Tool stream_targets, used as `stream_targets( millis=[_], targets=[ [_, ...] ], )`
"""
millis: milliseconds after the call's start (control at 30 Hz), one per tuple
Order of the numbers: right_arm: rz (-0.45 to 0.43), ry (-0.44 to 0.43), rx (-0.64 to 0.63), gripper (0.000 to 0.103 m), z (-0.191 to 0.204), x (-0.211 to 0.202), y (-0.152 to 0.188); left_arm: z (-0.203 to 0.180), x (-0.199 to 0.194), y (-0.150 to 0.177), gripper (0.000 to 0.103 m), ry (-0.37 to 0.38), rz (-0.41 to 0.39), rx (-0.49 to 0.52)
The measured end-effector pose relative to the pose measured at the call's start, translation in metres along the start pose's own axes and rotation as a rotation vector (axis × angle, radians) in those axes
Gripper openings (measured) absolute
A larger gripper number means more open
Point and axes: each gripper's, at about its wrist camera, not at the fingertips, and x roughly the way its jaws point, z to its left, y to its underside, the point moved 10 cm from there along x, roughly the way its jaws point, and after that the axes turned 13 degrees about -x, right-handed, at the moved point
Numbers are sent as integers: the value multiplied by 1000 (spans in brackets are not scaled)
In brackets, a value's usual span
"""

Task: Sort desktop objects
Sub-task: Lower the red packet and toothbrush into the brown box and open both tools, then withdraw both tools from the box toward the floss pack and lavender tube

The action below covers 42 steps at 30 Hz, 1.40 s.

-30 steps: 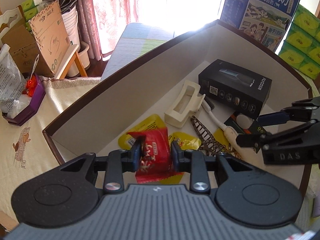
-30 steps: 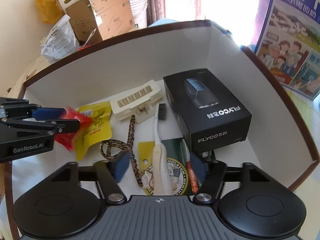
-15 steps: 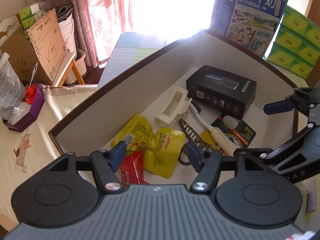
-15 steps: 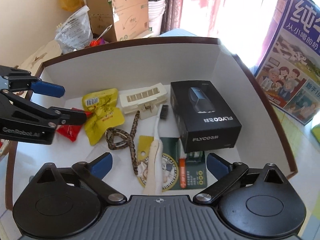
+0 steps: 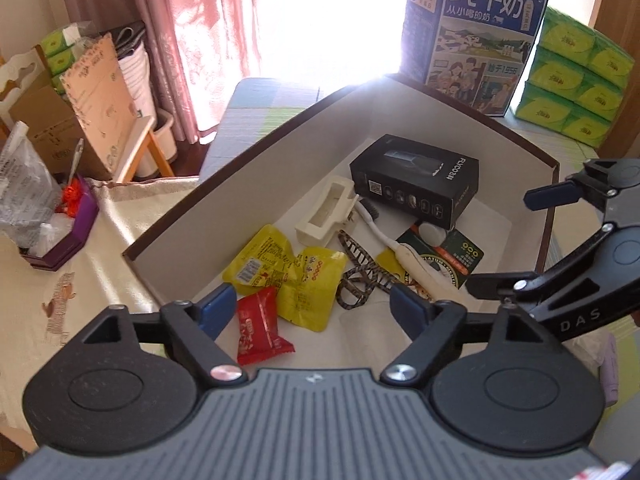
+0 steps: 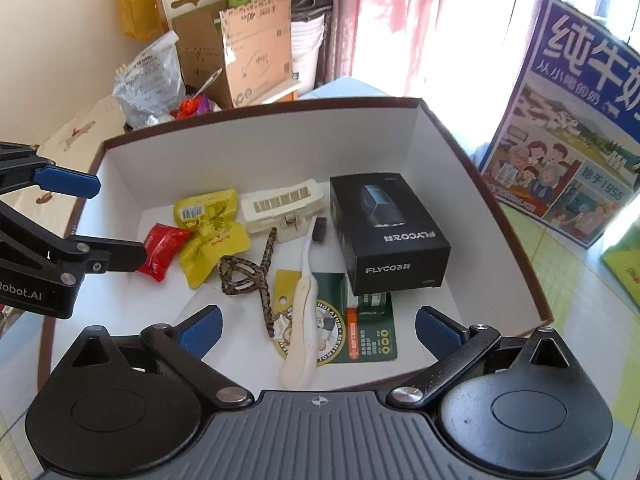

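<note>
Right wrist, box (image 6: 472,168), snack packets (image 6: 208,232), toothbrush (image 6: 304,304)

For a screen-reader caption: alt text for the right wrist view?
Open right claw above a white box holding a black carton, toothbrush, snack packets and hair clip; the left claw, opening, reaches in, empty.

Everything lies in the box (image 6: 276,148): snack packets (image 6: 208,232) left, shaver carton (image 6: 384,232) right. Toothbrush (image 6: 302,300) between them, on the card (image 6: 368,340); hair clip (image 6: 248,276) beside it.
</note>
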Motion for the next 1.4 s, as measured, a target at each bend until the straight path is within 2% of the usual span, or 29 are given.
stream_targets(
  millis=[733, 1000, 1400],
  targets=[
    [-129, 8, 1, 100, 17, -82, 17, -25, -79, 23, 87, -26, -99, -23],
    [-170, -5, 3, 100, 26, -116, 35, -43, -107, 41, 88, -17, -129, -24],
    [-204, -31, 17, 101, 36, -150, 63, -62, -132, 79, 88, -18, -132, -61]
  ],
)
